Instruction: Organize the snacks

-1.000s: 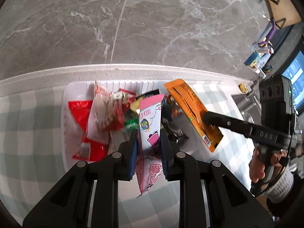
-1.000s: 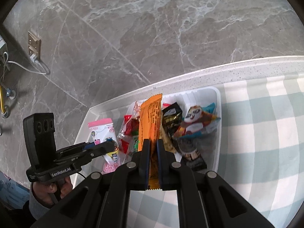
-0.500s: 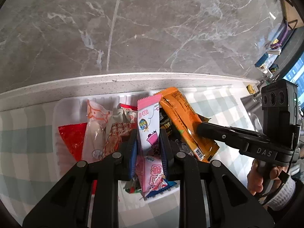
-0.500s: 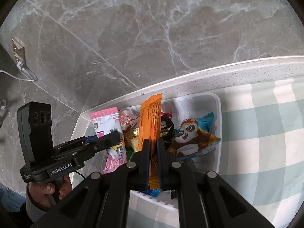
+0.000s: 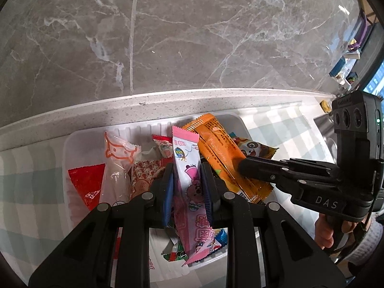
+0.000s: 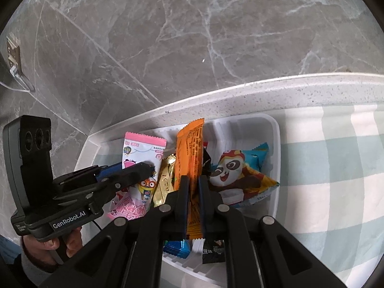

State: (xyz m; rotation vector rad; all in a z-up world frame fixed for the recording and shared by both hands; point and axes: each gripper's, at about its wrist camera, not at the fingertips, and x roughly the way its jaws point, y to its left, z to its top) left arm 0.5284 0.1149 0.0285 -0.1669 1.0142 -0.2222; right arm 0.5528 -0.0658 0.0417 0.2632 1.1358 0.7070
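Observation:
A white plastic tray [image 5: 148,129] holds several snack packets on the checked cloth. My left gripper [image 5: 187,170] is shut on a long pink and white packet [image 5: 186,165] and holds it over the tray; the packet also shows in the right wrist view [image 6: 141,148]. My right gripper [image 6: 192,182] is shut on a long orange packet [image 6: 189,148], held over the tray beside the pink one; it also shows in the left wrist view [image 5: 220,148]. A panda packet [image 6: 235,172] lies in the tray's right end [image 6: 276,139].
A red packet [image 5: 86,180] and a clear packet with an orange cat outline [image 5: 117,163] lie in the tray's left end. A speckled counter edge [image 5: 168,100] and a grey marble wall [image 5: 192,36] stand behind. Blue-wrapped sweets [image 6: 177,247] lie at the tray's near rim.
Both grippers have moved forward over the tray with their packets. The pink and orange packets now hang deeper over the tray, closer to the back wall.

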